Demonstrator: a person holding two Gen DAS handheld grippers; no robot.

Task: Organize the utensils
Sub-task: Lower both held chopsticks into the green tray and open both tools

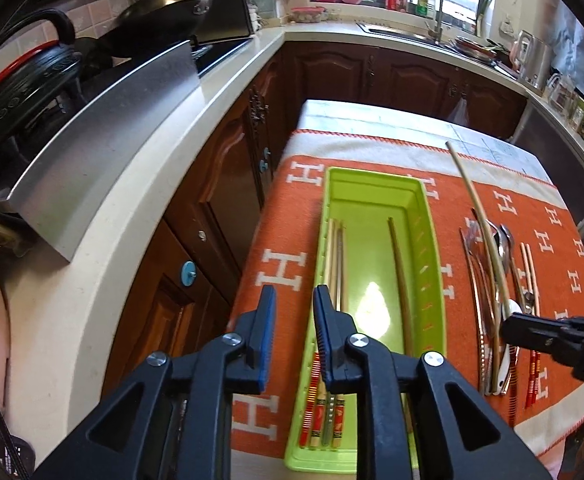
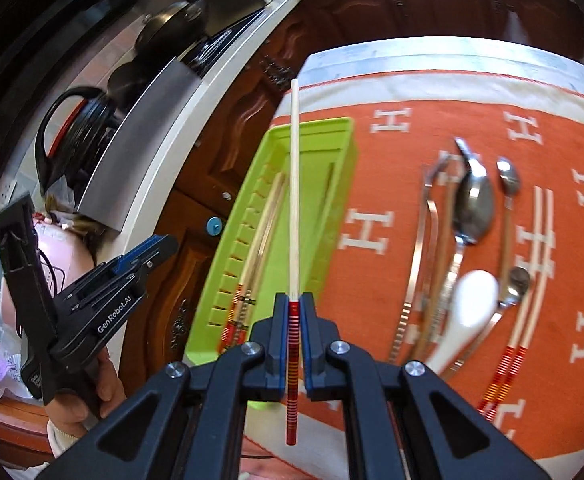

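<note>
Pale chopstick (image 2: 294, 184) points away, along tray (image 2: 333, 200).

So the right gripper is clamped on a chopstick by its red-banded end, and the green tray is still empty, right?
Not quite. The right gripper is clamped on the chopstick by its red-banded end, but the green tray is not empty: the left wrist view shows several chopsticks already lying in it.

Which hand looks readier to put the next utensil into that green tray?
The right. Its claw already grips a chopstick lifted over the green tray. The left claw hangs above the tray with nothing between its fingers.
</note>
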